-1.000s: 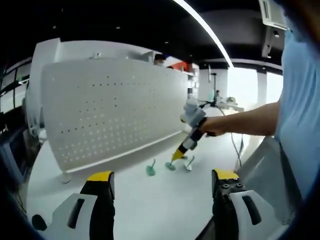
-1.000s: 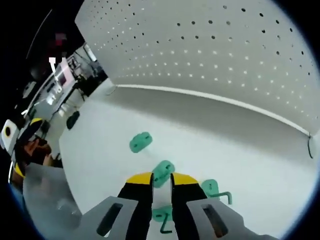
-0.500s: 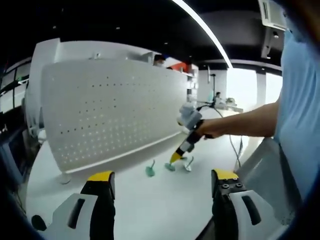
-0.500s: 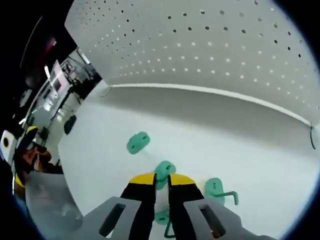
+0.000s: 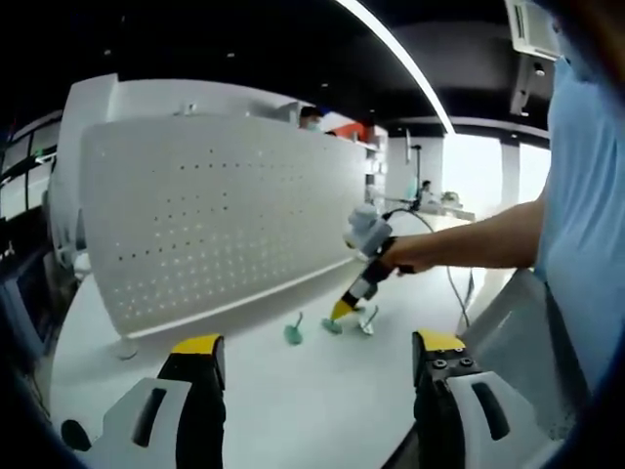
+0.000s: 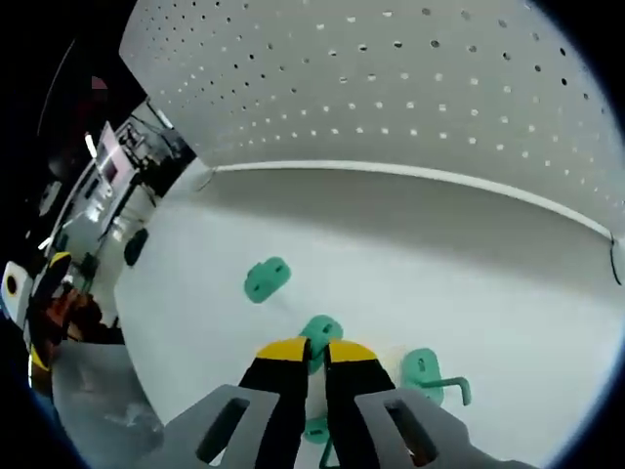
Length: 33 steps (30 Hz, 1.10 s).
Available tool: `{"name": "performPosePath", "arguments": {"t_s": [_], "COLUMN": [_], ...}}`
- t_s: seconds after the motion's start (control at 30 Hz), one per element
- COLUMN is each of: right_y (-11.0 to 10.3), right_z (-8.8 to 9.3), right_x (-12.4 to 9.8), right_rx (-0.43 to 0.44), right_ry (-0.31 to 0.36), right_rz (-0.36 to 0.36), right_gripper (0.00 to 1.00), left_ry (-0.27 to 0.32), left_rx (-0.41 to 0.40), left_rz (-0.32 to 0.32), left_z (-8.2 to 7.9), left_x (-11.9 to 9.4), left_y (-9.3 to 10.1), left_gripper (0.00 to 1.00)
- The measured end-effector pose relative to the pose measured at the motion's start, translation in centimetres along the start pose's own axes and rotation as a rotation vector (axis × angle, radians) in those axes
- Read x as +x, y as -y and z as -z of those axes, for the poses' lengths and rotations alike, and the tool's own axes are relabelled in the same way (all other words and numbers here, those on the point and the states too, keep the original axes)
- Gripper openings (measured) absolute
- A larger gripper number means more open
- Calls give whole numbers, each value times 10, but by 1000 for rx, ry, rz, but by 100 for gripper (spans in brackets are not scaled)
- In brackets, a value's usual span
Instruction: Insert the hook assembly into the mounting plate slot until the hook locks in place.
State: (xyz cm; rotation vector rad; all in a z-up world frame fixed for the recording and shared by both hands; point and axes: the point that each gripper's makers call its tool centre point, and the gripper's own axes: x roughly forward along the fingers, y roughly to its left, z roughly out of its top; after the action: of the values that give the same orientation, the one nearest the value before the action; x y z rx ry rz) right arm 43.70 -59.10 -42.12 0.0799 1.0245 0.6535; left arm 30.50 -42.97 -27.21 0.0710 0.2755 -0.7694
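A white perforated mounting plate [image 5: 215, 215] stands upright on the white table [image 5: 293, 391], also seen close in the right gripper view as the plate [image 6: 391, 88]. Three green hook assemblies lie before it: one at the left [image 6: 267, 279], one in the middle [image 6: 319, 331], one at the right [image 6: 428, 374]. My right gripper [image 6: 314, 360] is down at the table with its yellow-tipped jaws shut on the middle hook, whose base sticks out past the tips. In the left gripper view the right gripper [image 5: 344, 309] touches the middle hook [image 5: 333, 324]. My left gripper [image 5: 317, 357] hangs back, open, holding nothing.
A person's forearm [image 5: 469, 244] and light blue shirt [image 5: 586, 215] take up the right of the left gripper view. The plate rests on a small foot [image 5: 127, 347]. A dark object [image 6: 135, 244] lies near the table's far edge, with office clutter beyond.
The right gripper's jaws have drawn closer together around the middle hook. In the left gripper view that gripper has shifted slightly left. The left gripper has stayed still.
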Motion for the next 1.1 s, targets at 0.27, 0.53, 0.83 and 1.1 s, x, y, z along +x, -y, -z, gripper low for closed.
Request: {"name": "performPosePath", "arguments": {"t_s": [0.27, 0.53, 0.83, 1.1], "right_y": [-1, -1, -3, -5], "right_z": [1, 0, -8, -20], "right_x": [1, -1, -5, -16], "right_rx": [14, 6, -2, -21], "right_ry": [0, 9, 46, 104], "right_rz": [-13, -14, -16, -9], "right_gripper": [2, 1, 1, 1], "left_ry": [-1, 0, -2, -8], "left_rx": [-4, -1, 0, 3], "left_rz": [-3, -6, -4, 5], "left_z": [0, 0, 1, 2], "left_x": [0, 0, 1, 1], "left_y": [1, 0, 0, 2], "left_gripper": [80, 80, 80, 79]}}
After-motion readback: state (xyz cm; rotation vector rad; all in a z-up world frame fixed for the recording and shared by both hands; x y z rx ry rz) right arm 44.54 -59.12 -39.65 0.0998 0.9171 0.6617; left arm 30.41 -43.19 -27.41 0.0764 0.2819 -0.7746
